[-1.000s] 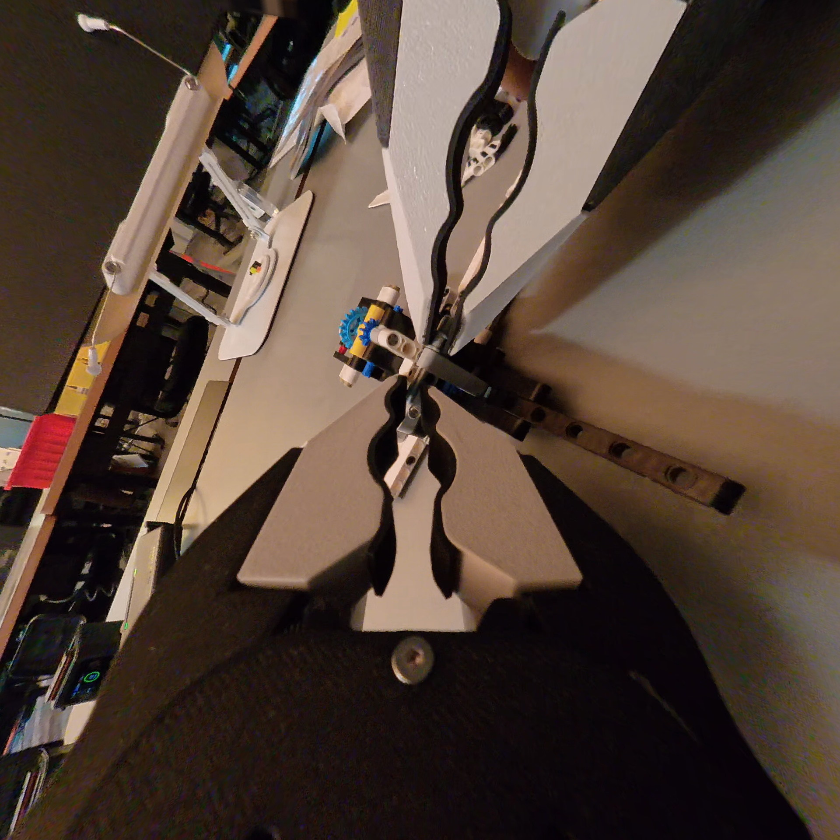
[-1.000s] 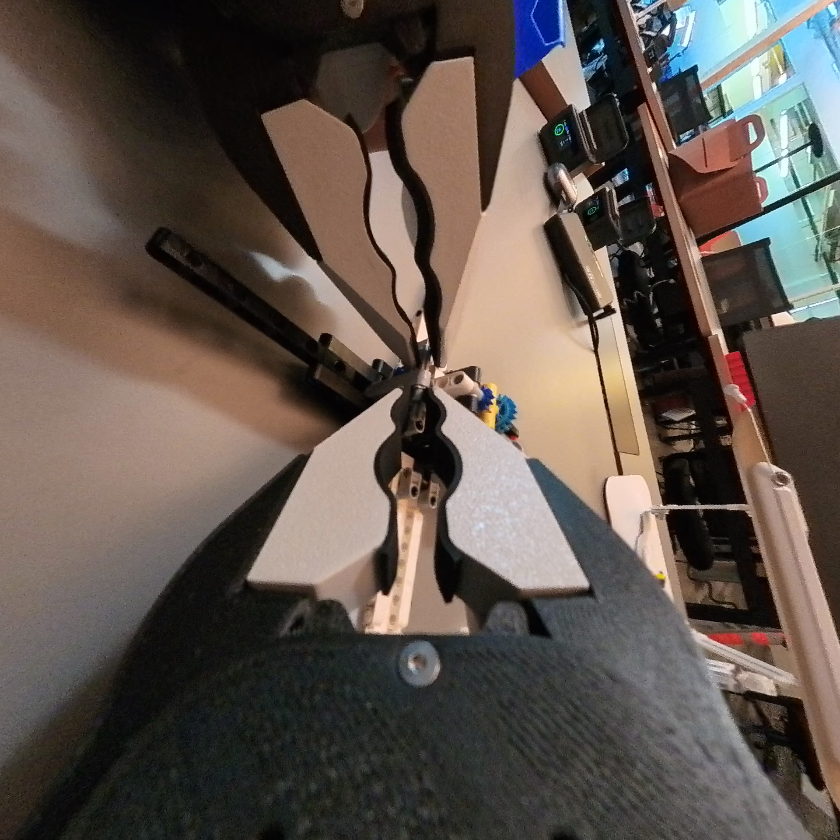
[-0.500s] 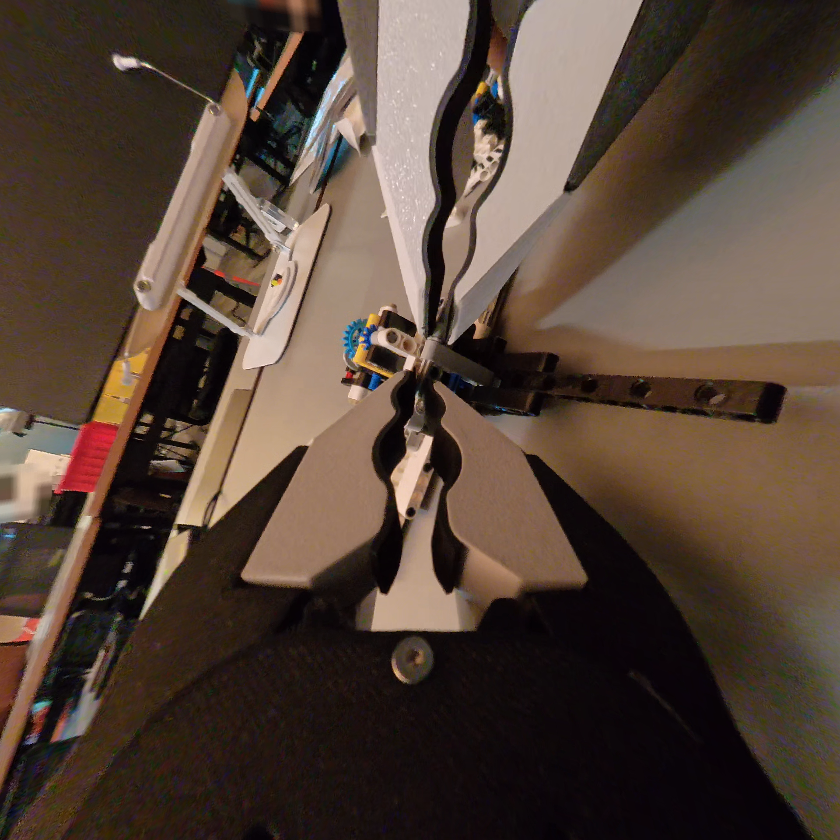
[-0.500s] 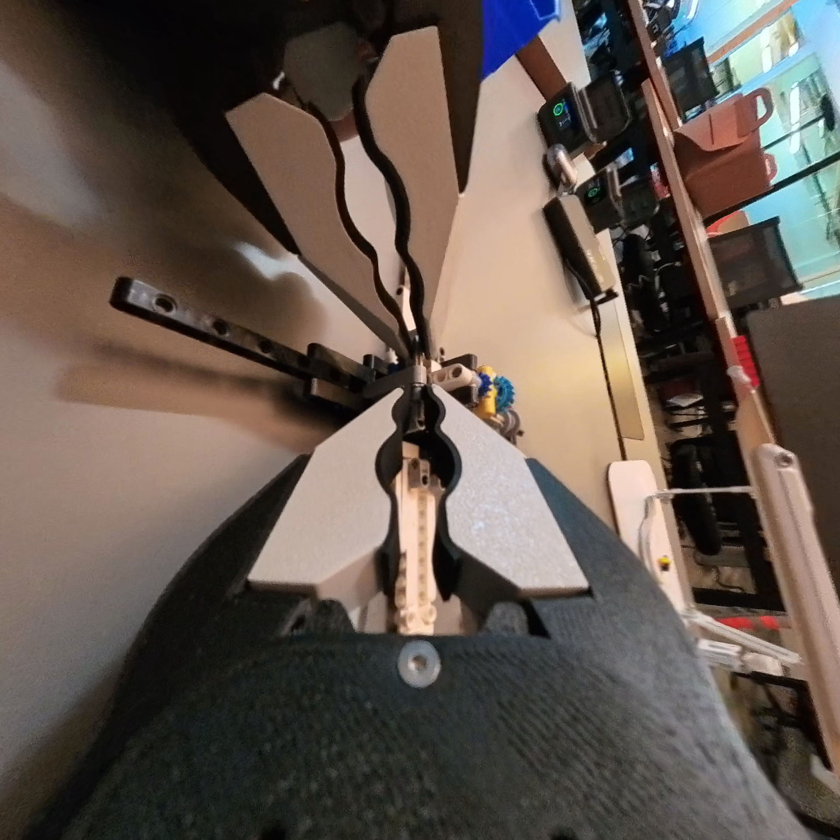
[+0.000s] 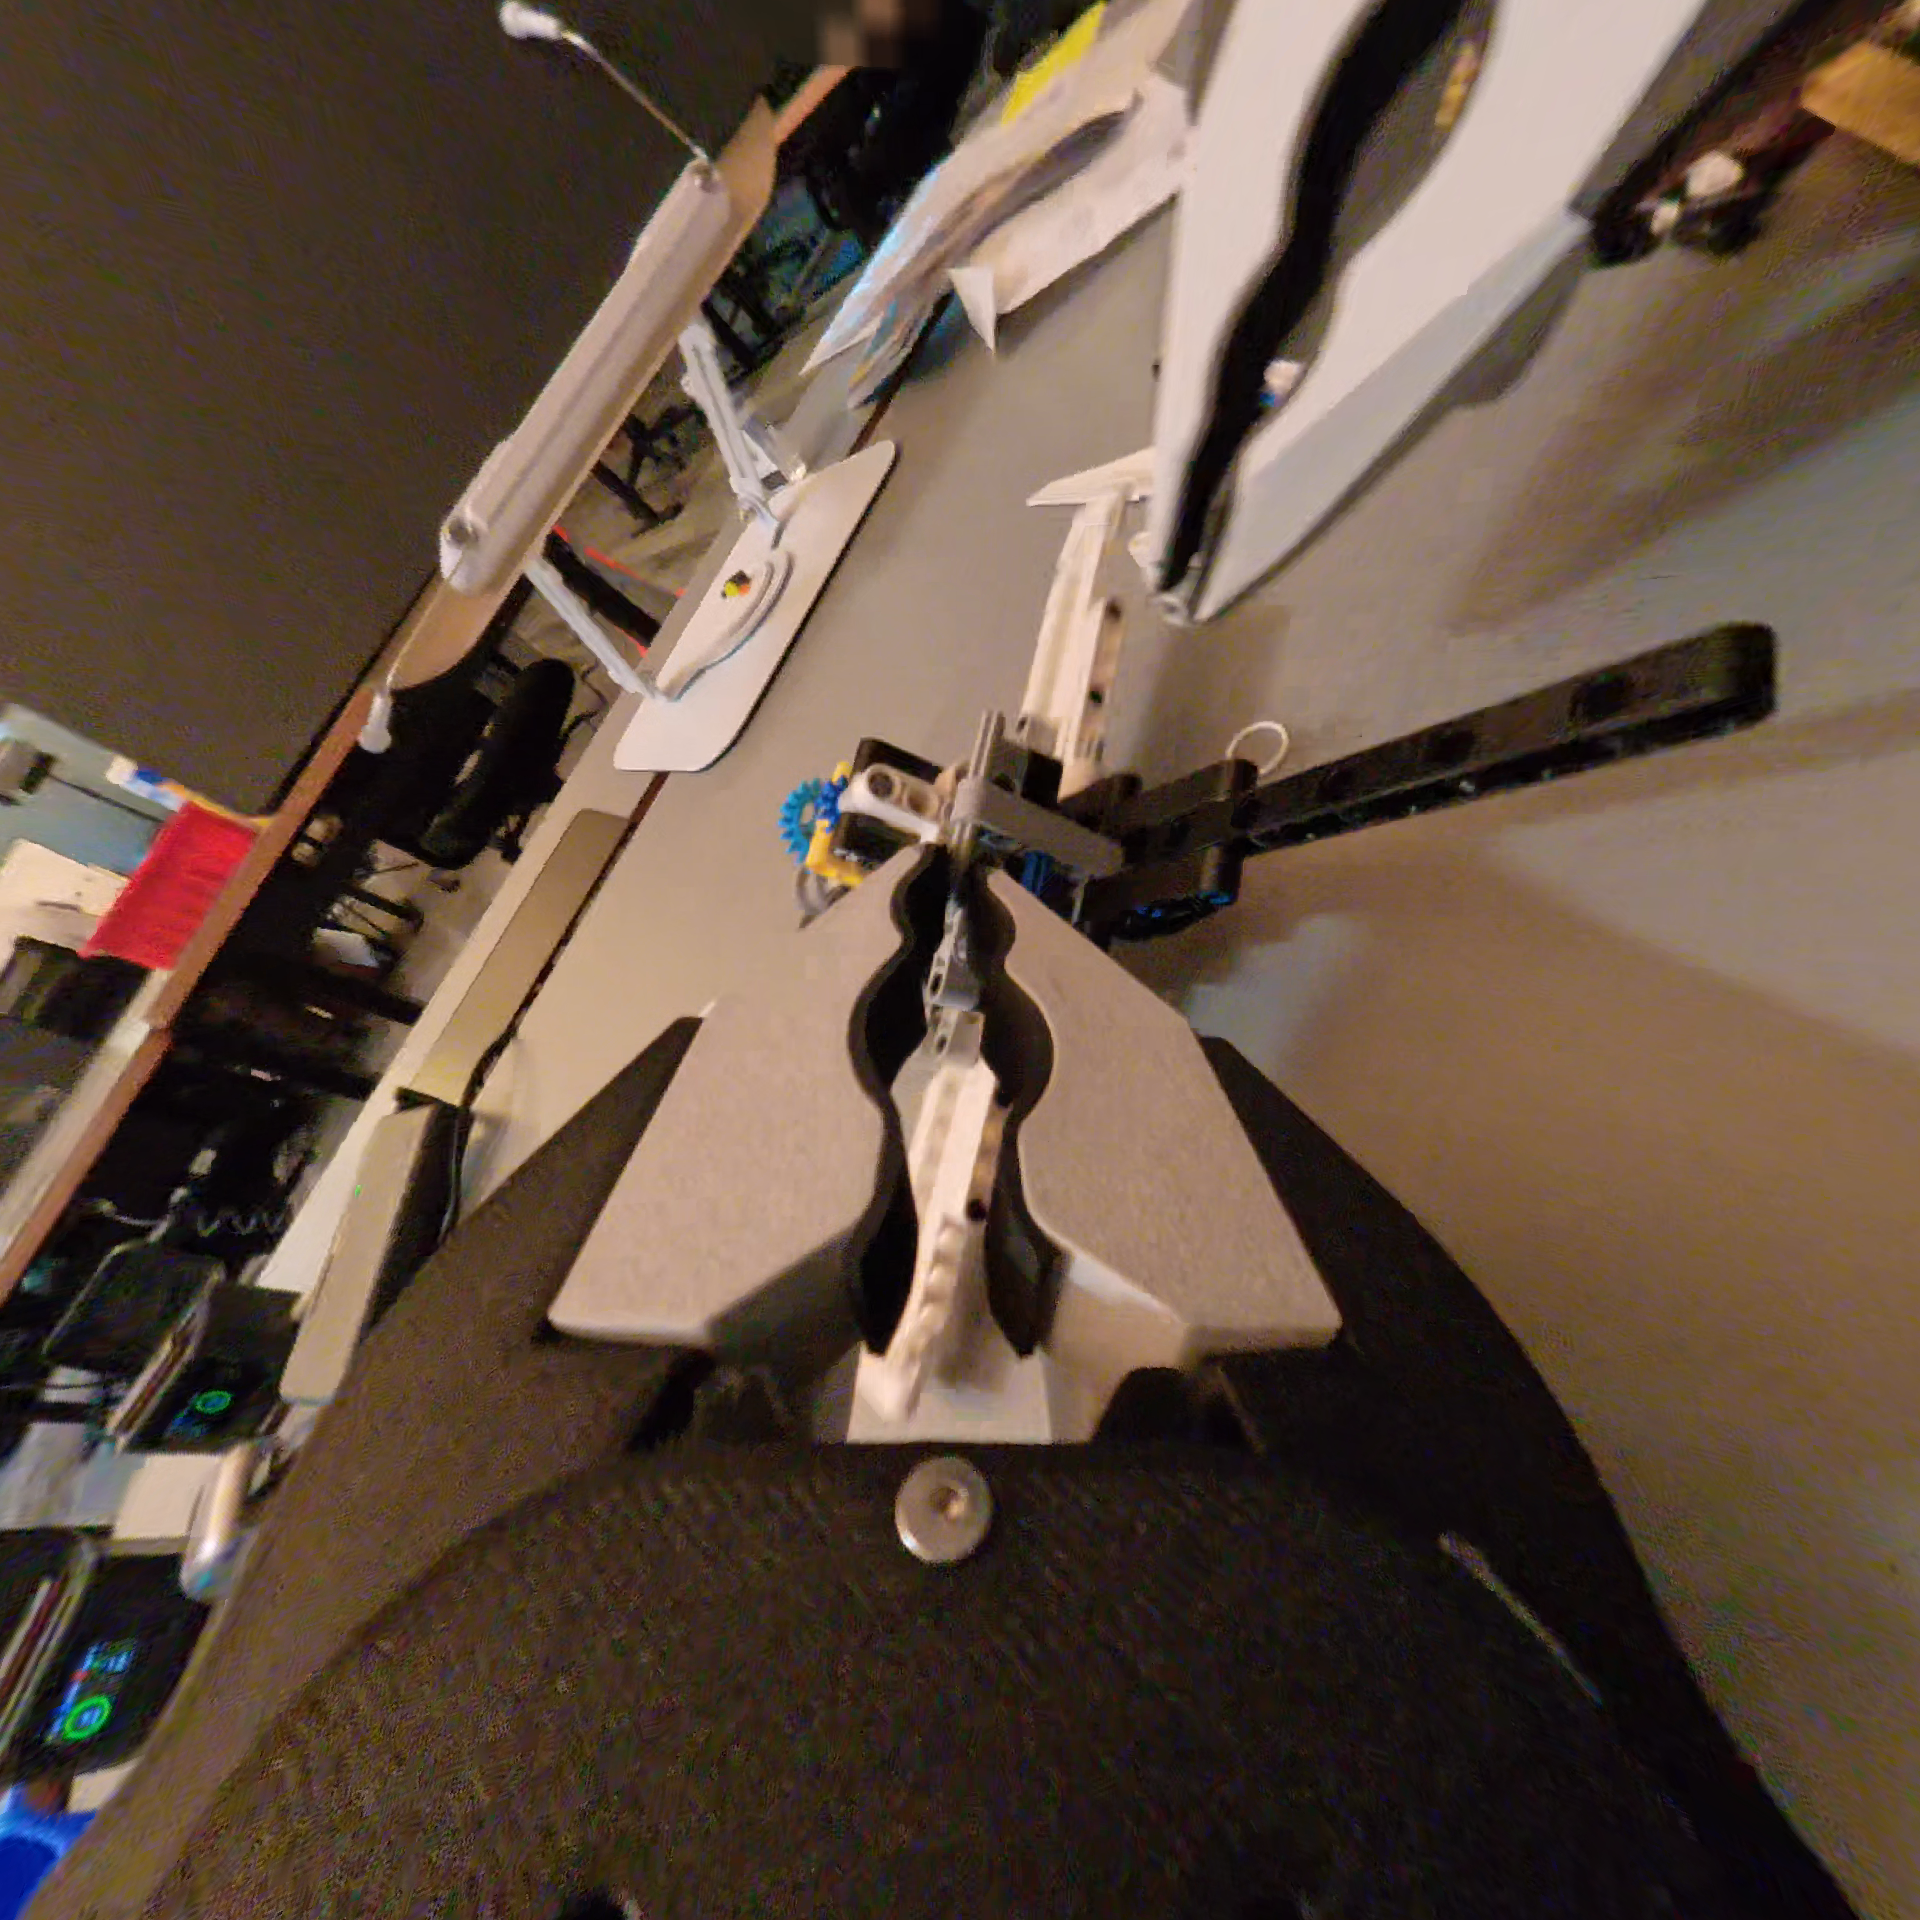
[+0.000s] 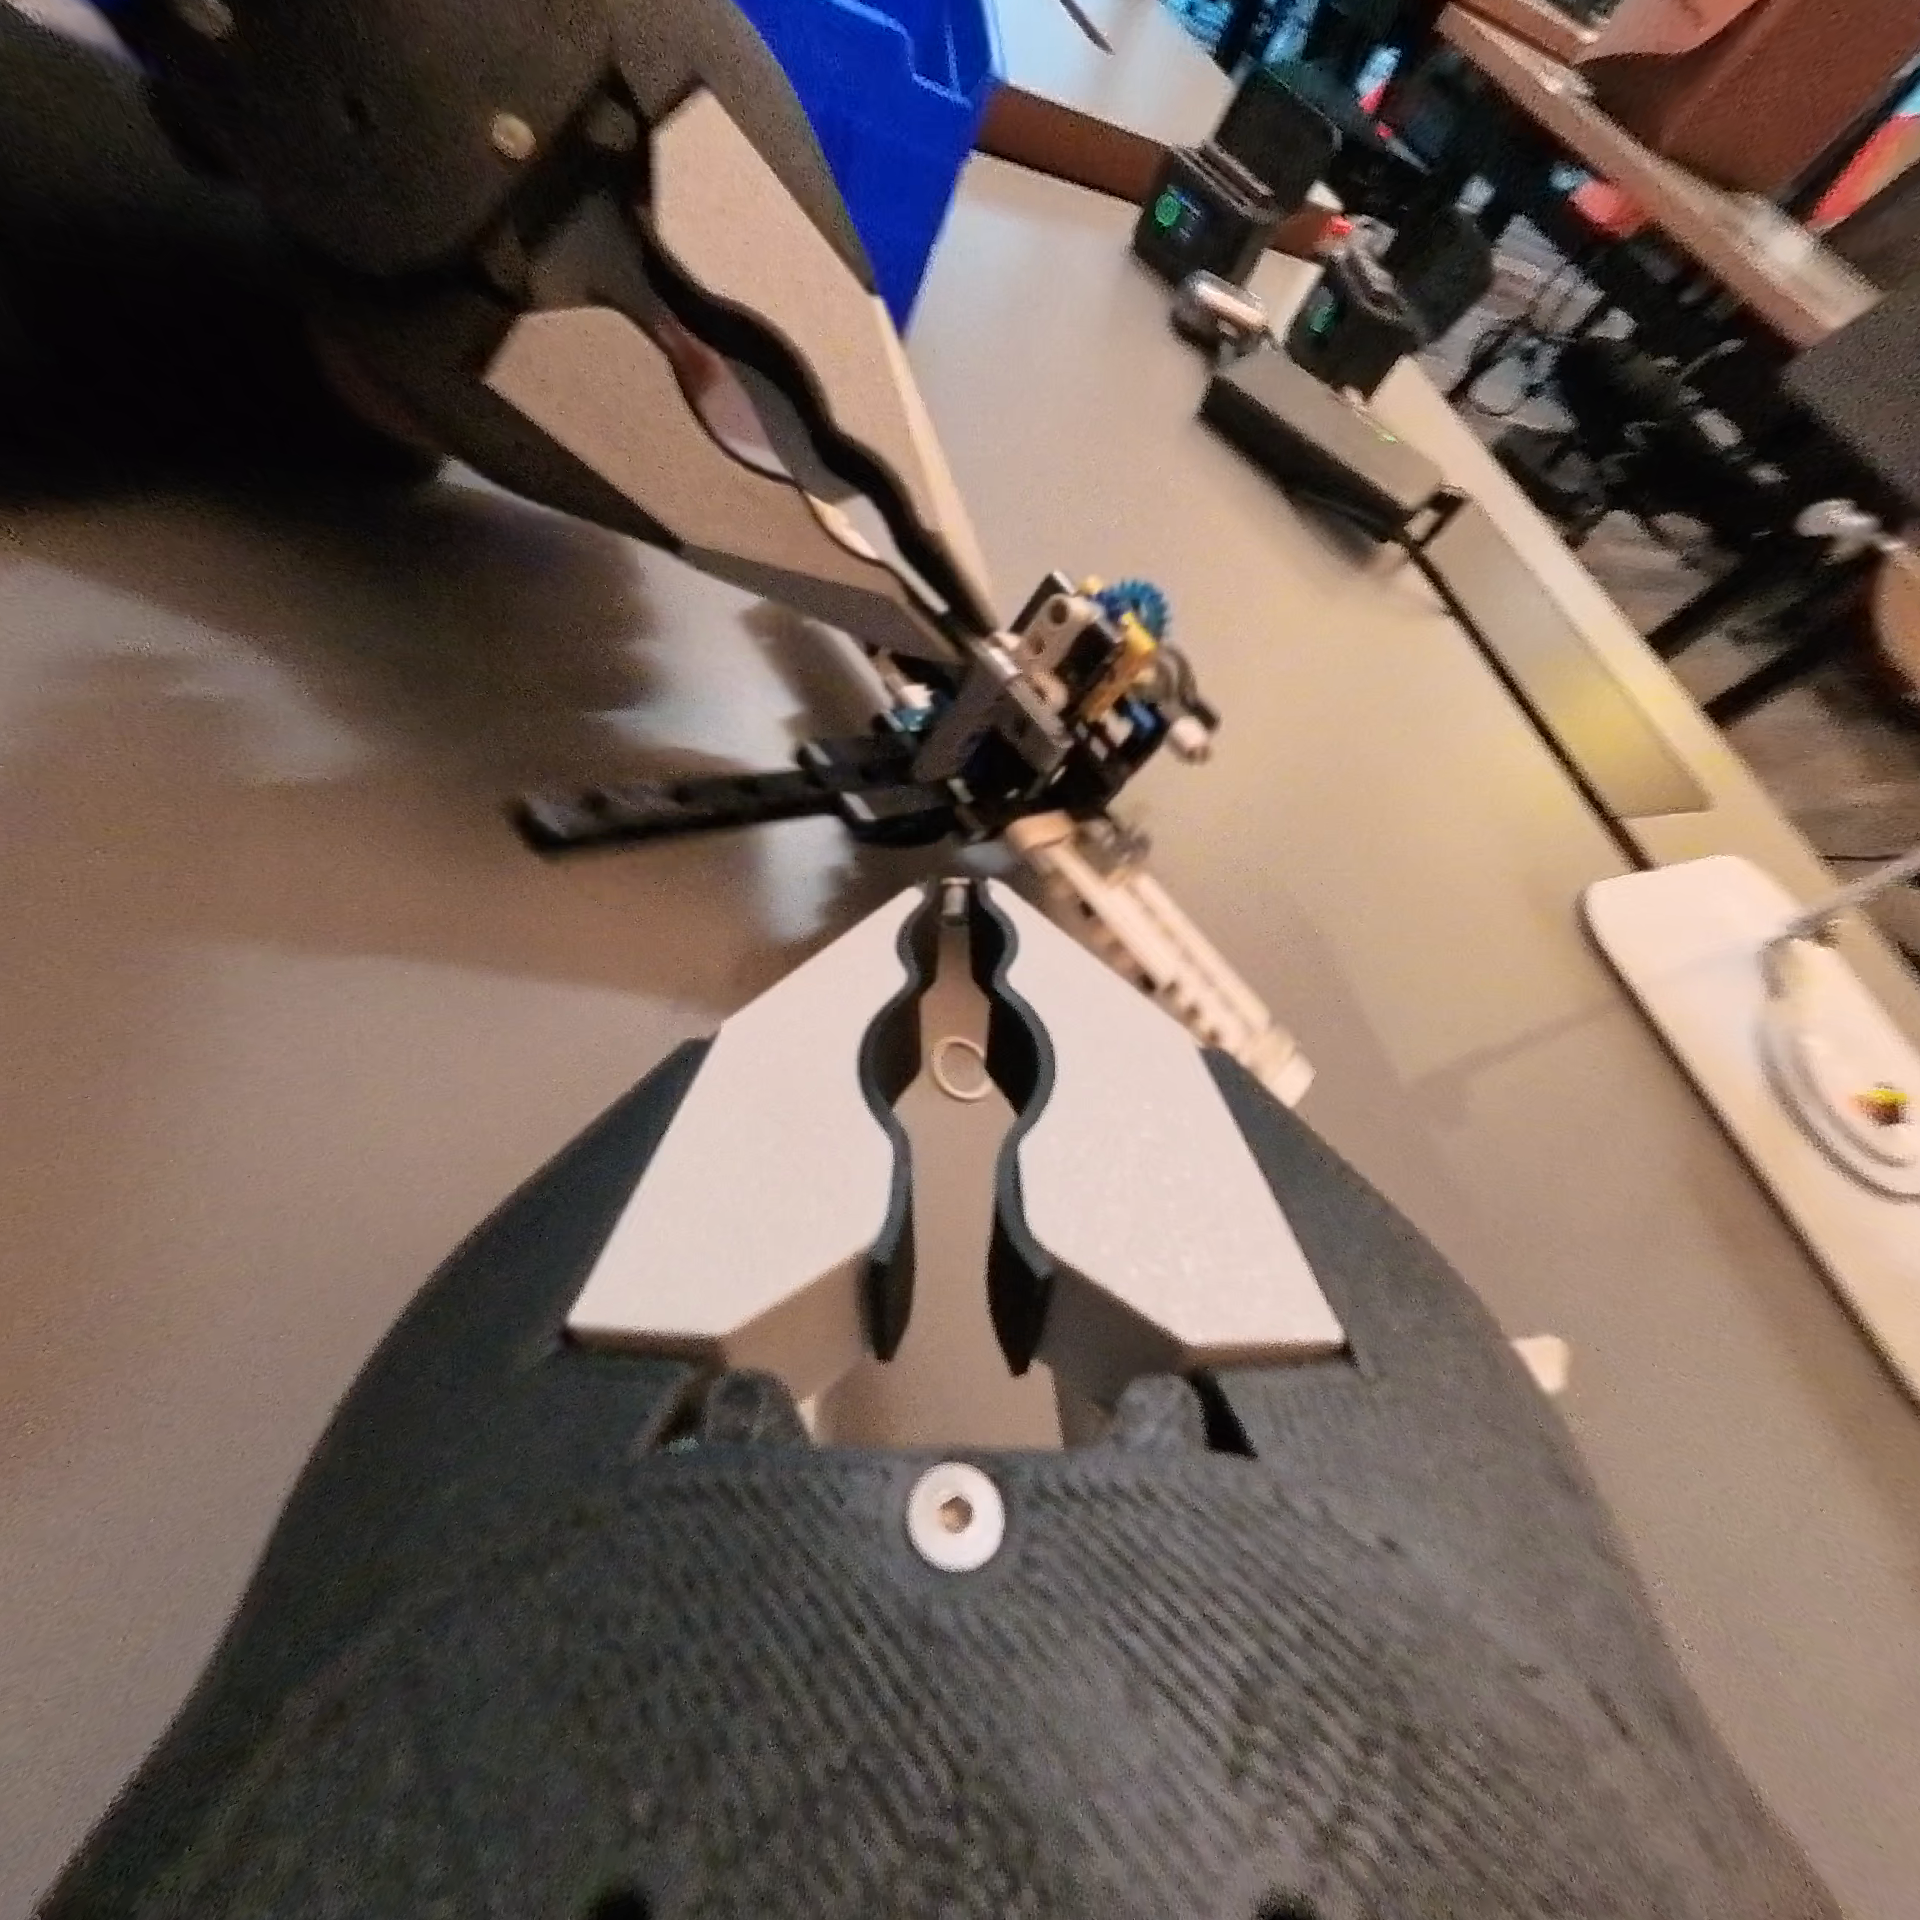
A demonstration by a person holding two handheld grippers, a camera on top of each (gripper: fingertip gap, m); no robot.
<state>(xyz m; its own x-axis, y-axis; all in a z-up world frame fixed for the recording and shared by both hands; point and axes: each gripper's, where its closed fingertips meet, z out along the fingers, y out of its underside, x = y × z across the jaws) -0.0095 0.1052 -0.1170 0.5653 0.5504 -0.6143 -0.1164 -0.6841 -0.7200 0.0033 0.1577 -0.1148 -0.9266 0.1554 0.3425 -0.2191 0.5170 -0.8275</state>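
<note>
A small brick model (image 5: 1039,821) with a grey beam, a blue gear (image 5: 805,816) and a long black beam (image 5: 1507,738) sits on the grey table. My left gripper (image 5: 961,868) is shut on a thin grey part of the model; a white piece runs back between its fingers. In the right wrist view the left gripper (image 6: 982,623) grips the model (image 6: 1018,707) from the far side. My right gripper (image 6: 954,894) is a short way off the model, shut on a small grey piece (image 6: 951,902) at its tips. It shows far off in the left wrist view (image 5: 1179,597).
A white beam (image 6: 1153,935) and a small rubber band (image 6: 961,1065) lie on the table near my right gripper. A desk lamp with a white base (image 5: 748,613) stands at the table edge. A blue bin (image 6: 883,125), chargers (image 6: 1205,218) and papers (image 5: 997,208) lie farther off. About 6 cm separates my left fingertips from my right.
Both grippers' tips met at the model before. My right gripper has drawn back from it with a small grey piece in its tips. My left gripper keeps its grip.
</note>
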